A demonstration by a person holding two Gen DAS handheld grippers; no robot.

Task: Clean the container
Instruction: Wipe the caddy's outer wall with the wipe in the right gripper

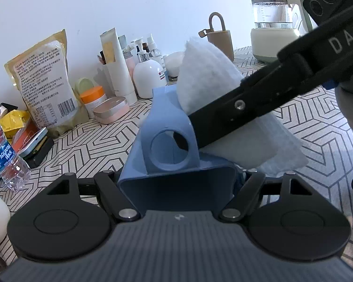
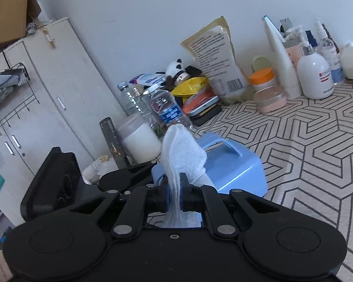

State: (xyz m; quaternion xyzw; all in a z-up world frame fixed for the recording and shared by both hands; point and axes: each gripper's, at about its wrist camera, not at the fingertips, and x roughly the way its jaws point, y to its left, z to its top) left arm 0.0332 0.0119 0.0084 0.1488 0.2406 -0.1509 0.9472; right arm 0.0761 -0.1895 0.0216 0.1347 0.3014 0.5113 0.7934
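We hold the blue container (image 1: 171, 155) in the left gripper (image 1: 176, 183), whose jaws press against its two sides near the base. It is lifted clear of the patterned table (image 1: 306, 122) and sits toward the table's left edge, in front of the water bottles (image 2: 167, 108). Its long axis runs straight away from the left claw, ring handle (image 1: 169, 149) uppermost. The right gripper (image 2: 175, 195) pinches a folded white cloth (image 2: 181, 155) between closed jaws. It comes in from the right, across that axis, and the cloth touches the container's upper right face beside the handle. We judge the wiping stroke must run along the container's length. The cloth hand is the nearer one to the face needing work, while the left hand only steadies it.
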